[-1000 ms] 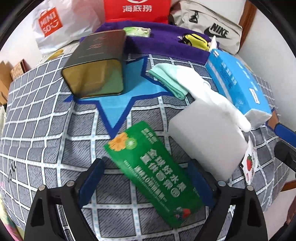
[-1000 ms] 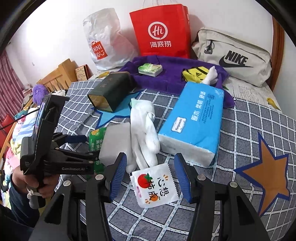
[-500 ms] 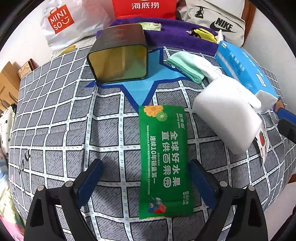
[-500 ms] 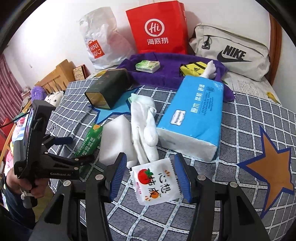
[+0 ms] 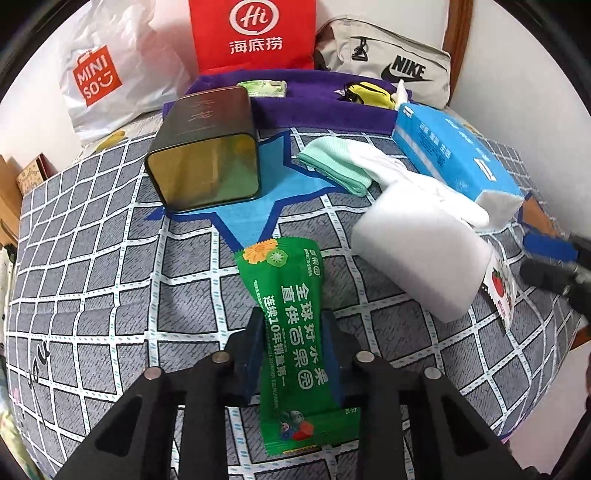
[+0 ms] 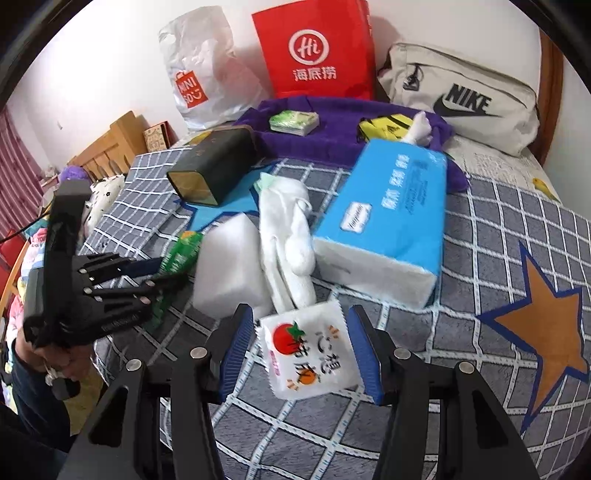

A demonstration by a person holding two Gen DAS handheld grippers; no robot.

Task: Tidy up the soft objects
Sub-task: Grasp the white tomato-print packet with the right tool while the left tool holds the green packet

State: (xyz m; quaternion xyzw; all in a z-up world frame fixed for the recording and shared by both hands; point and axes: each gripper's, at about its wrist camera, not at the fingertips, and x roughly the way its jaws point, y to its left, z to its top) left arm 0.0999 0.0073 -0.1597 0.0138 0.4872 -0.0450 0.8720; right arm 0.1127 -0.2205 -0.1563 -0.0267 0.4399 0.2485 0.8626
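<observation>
My left gripper (image 5: 295,354) is shut on a green snack packet (image 5: 291,332) that lies on the checked bedspread (image 5: 92,258); the packet also shows in the right wrist view (image 6: 181,254). My right gripper (image 6: 301,350) is open around a white tomato-print packet (image 6: 310,350) without touching it. A white sponge block (image 5: 421,258) and a white glove with a mint cuff (image 5: 369,173) lie to the right of the green packet. A blue tissue pack (image 6: 388,225) lies behind my right gripper.
A dark tin box (image 5: 207,147) lies on its side on a blue star. A purple towel (image 5: 314,107) at the back carries a small green pack (image 5: 264,88) and a yellow pouch (image 5: 369,94). Shopping bags (image 5: 255,33) and a Nike bag (image 6: 461,96) line the wall.
My left gripper closed from wide open onto the green packet, which now bends between the jaws. My right gripper moved slightly forward over the tomato packet and stayed open.
</observation>
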